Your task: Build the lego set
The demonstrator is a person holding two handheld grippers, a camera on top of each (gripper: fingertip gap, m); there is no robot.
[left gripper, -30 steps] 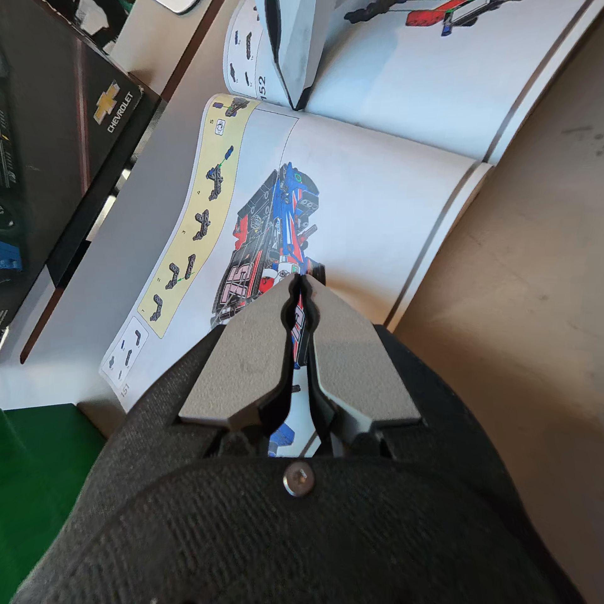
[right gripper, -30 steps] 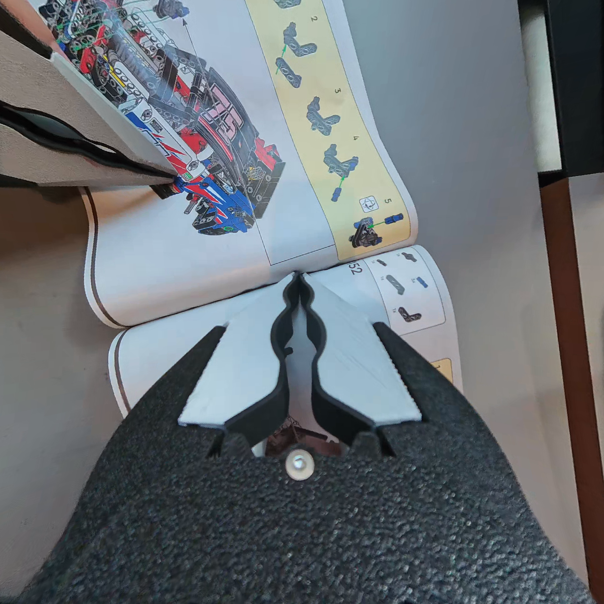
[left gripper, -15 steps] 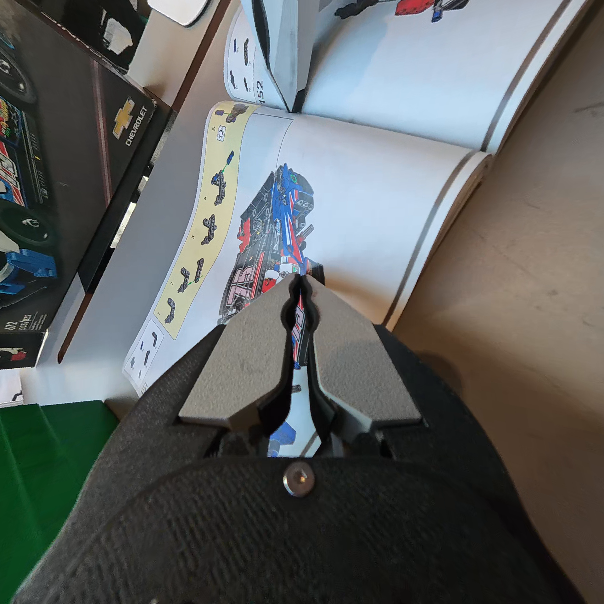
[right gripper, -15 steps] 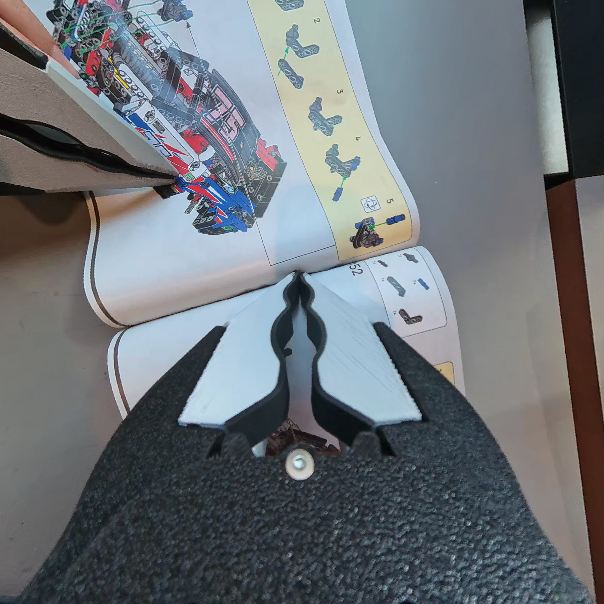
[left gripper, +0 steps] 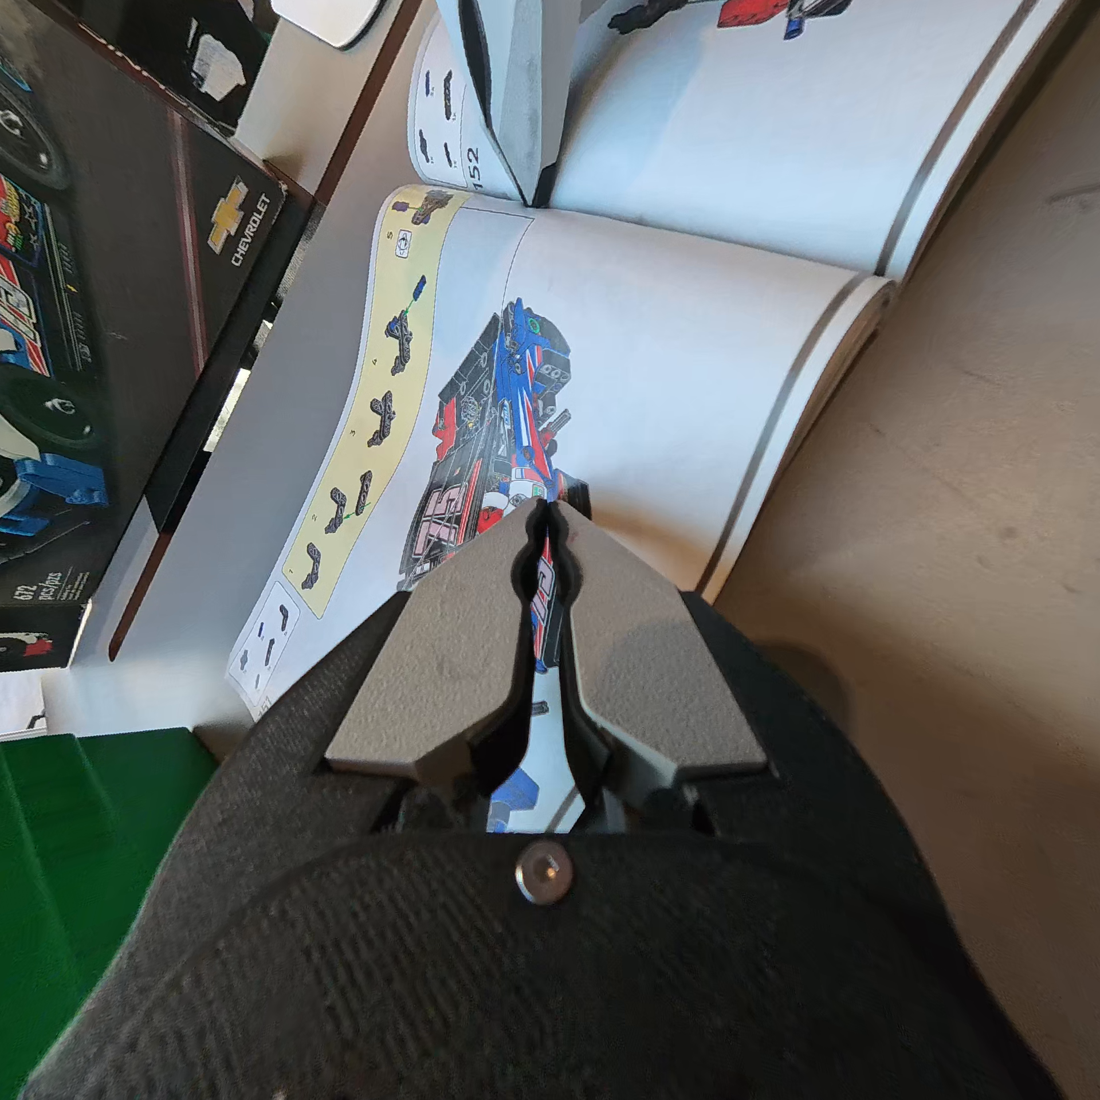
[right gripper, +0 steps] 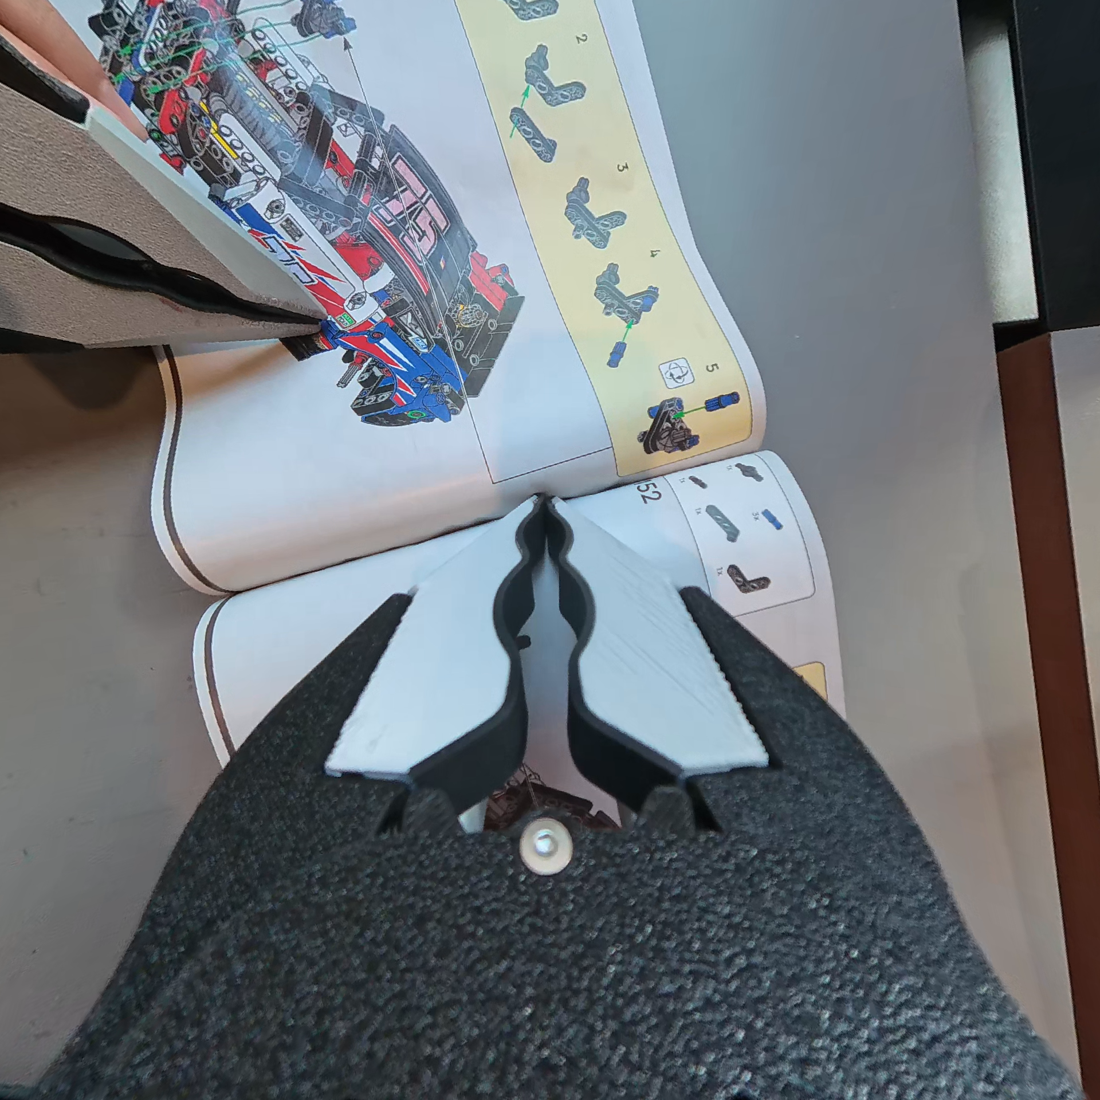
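Note:
An open instruction booklet point(left gripper: 655, 333) lies on the table, showing a race car drawing and a yellow strip of build steps. My left gripper point(left gripper: 547, 506) is shut and empty, its tips pressing on the left page over the car drawing. It also shows at the left edge of the right wrist view point(right gripper: 309, 318). My right gripper point(right gripper: 543, 499) is shut and empty, its tips on the right page by the booklet's centre fold point(right gripper: 416, 524). It also shows at the top of the left wrist view point(left gripper: 530, 196). No loose lego pieces are in view.
The black lego set box point(left gripper: 107, 333) lies to the left of the booklet. A green surface point(left gripper: 65, 863) sits at the lower left. A dark brown table edge strip point(right gripper: 1036, 655) runs along the right. Bare beige table point(left gripper: 952, 536) lies beside the booklet. Left tips to right tips: about 10 cm.
The left wrist view has shifted a little, bringing more of the black box into view. Both grippers stay shut on the same spots of the booklet.

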